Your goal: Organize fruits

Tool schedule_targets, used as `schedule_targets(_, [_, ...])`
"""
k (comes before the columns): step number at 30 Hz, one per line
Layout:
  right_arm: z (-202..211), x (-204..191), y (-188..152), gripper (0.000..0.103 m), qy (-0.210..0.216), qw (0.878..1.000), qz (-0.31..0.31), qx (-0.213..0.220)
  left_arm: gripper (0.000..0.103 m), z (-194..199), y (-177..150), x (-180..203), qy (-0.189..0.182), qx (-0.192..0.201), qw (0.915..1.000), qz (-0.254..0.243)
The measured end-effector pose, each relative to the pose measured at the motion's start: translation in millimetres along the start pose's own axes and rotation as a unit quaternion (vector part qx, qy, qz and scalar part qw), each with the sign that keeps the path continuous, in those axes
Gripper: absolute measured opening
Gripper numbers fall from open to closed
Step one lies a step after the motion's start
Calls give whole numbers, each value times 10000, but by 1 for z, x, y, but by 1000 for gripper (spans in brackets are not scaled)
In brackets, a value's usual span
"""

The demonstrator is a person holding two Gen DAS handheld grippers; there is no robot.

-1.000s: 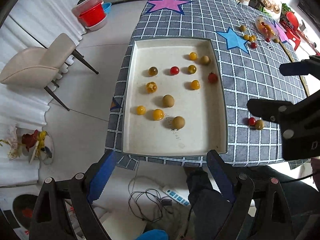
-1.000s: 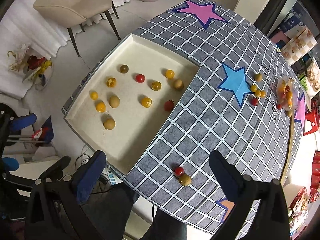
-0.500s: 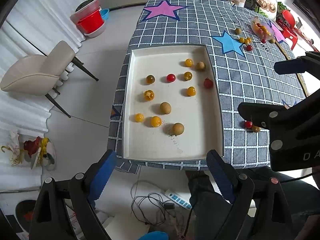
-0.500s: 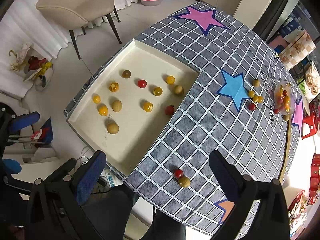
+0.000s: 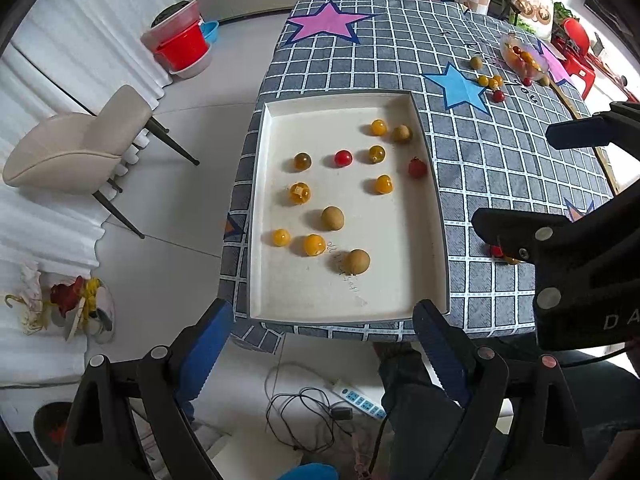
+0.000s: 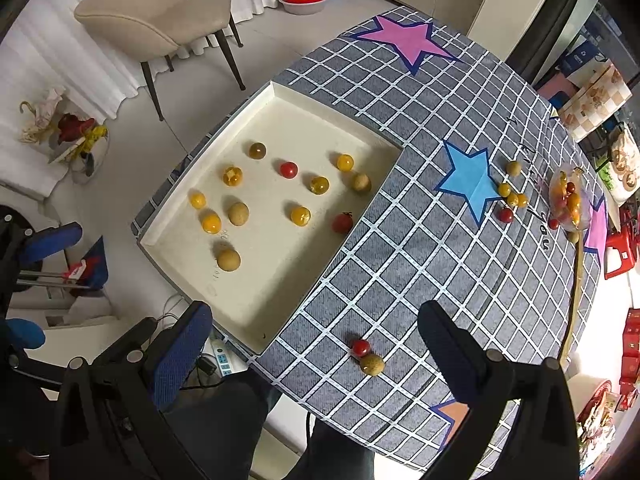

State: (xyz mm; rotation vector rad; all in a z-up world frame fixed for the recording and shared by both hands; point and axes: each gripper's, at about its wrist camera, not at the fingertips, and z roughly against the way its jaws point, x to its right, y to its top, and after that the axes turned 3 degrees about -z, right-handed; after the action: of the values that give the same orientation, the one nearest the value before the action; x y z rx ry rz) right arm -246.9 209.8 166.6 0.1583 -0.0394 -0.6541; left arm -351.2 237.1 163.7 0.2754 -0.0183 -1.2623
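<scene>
A cream tray [image 5: 430,184] [image 6: 256,344] lies on the grey checked tablecloth and holds several small yellow, brown and red fruits, such as a brown one [image 5: 357,261] [image 6: 229,259]. A red fruit [image 6: 361,346] and a brown fruit [image 6: 372,363] lie on the cloth near the table's front edge. More loose fruits [image 6: 508,194] lie by the blue star, next to a clear bag of fruits [image 6: 568,200]. My left gripper [image 5: 322,340] is open and empty, high above the tray's near edge. My right gripper [image 6: 316,340] is open and empty, high above the red and brown pair.
A beige chair [image 5: 76,144] stands left of the table. Red and grey basins [image 5: 180,48] sit on the floor beyond it. A power strip and cables [image 5: 352,396] lie on the floor under the table's near edge. The right gripper's body [image 5: 568,264] shows at the left wrist view's right side.
Both grippers have risen and pulled back from the table, so tray and fruits look smaller. Both stay open and empty. No fruit has moved.
</scene>
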Motion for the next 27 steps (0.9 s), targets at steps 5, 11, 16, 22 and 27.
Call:
schedule_targets(5, [0,0,0,103,3,10000,4,0,92,1,1,0,-20,10,10000,-49])
schedule_targets(11, [0,0,0,103,4,10000,-2,1,92,0,2,2,-13,-3,9999,-133])
schedule_targets(16, [0,-2,0,103,15,10000,0,3,92,0,3,2,-6,-5,9999,-135])
schedule_targets(22, [1,-2,1,103,12,10000,-7,4,92,0,3,3,-2,-1,9999,-132])
schedule_targets(27, [0,-2,0,103,12,10000,-4,0,92,-1,4,4,-35,-7,9999,-145])
